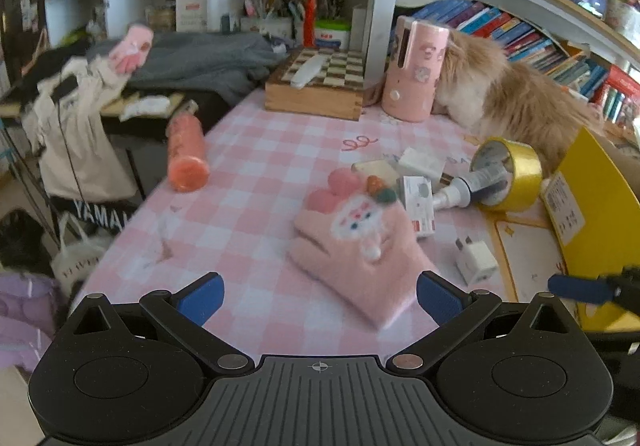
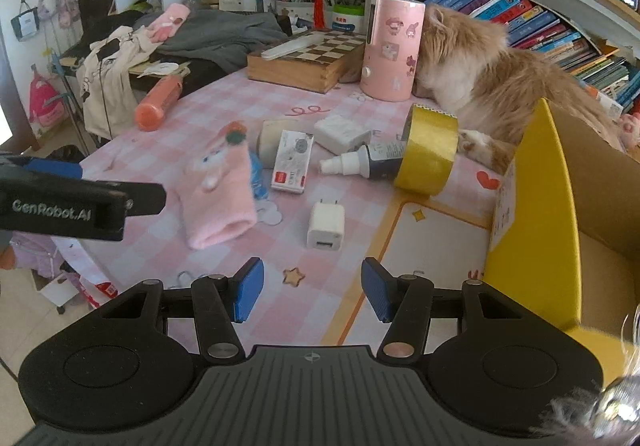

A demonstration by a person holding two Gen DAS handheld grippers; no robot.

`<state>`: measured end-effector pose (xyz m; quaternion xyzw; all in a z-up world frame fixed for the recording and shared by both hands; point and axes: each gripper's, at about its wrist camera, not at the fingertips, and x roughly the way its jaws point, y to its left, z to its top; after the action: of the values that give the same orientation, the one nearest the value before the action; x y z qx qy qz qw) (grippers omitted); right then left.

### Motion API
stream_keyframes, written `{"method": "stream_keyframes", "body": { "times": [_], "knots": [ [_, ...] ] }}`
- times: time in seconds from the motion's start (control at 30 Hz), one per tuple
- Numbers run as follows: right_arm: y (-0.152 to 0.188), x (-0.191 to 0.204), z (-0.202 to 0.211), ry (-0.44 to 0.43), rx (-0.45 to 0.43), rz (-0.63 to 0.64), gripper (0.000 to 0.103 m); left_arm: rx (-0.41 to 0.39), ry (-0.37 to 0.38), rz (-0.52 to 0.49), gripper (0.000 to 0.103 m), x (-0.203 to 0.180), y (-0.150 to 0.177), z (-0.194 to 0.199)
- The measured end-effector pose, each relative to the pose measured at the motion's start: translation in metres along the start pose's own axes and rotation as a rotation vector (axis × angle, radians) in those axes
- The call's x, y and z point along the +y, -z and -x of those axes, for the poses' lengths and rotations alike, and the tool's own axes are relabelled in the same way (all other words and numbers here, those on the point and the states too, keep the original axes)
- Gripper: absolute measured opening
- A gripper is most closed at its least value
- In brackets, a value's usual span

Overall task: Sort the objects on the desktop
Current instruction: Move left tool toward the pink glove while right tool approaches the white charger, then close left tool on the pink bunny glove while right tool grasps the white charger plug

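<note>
On my bench (image 2: pixel 224 102) I count, left to right, one orange bottle (image 2: pixel 158 103), one pink glove (image 2: pixel 218 194), one small printed box (image 2: pixel 292 161), one white charger (image 2: pixel 326 226), one spray bottle (image 2: pixel 362 162), one yellow tape roll (image 2: pixel 428 152) and one yellow box (image 2: pixel 532 206). My left hand-held gripper (image 1: pixel 320 296) gapes empty before the glove; my right hand-held gripper (image 2: pixel 312 294) stands released, empty, near the charger.

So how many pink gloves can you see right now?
2: one pink glove lies on the checked desk mat, the other sits on the grey clothing at the back. More may be hidden.
</note>
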<state>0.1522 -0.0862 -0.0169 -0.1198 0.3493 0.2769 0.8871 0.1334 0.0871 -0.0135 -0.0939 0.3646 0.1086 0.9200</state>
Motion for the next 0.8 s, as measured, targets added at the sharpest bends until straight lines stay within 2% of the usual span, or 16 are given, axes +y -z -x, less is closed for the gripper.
{"method": "stream_keyframes", "body": {
  "times": [0.17, 0.4, 0.63, 0.8],
  "knots": [
    [-0.008, -0.007, -0.019, -0.011, 0.030, -0.002, 0.052, 0.034, 0.015, 0.051, 0.103, -0.007, -0.017, -0.021],
    [-0.016, -0.012, -0.040, -0.035, 0.044, -0.004, 0.053, 0.089, 0.035, -0.036, 0.102, -0.026, -0.029, -0.053],
    [-0.021, -0.020, -0.057, -0.032, 0.055, -0.018, 0.053, 0.168, -0.002, -0.039, 0.101, -0.028, -0.030, -0.076],
    [-0.024, -0.022, -0.064, -0.036, 0.061, -0.024, 0.053, 0.196, 0.005, -0.003, 0.093, -0.019, -0.028, -0.075]
  ]
}}
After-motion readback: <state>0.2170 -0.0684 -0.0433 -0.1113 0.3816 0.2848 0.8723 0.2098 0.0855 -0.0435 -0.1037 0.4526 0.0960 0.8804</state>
